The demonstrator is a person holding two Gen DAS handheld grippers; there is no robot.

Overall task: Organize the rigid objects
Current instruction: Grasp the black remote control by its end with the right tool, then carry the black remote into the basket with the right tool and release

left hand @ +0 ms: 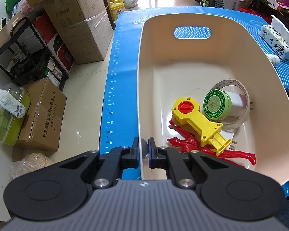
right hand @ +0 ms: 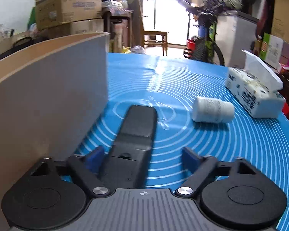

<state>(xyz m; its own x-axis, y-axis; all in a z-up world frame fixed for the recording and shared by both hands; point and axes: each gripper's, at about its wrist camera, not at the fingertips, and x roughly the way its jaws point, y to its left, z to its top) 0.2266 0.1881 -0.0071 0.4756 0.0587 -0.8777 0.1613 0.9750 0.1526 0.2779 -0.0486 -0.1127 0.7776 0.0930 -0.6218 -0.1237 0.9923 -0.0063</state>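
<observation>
Left gripper (left hand: 143, 147) pinched shut on the rim of the cream plastic bin (left hand: 183, 18), right gripper (right hand: 142, 158) spread around but not yet pressing the dark grey rigid bar-shaped device (right hand: 136, 132) lying on the blue mat (right hand: 231, 146) beside the bin; looks stiff, light, smooth, so squeeze its long sides mid-body.

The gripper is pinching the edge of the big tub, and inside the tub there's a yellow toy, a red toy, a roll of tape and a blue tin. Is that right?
Almost. The tin is green, not blue; the left wrist view shows it leaning inside the roll of tape. The rest holds: the left gripper pinches the edge of the tub, and the yellow toy lies over the red toy.
</observation>
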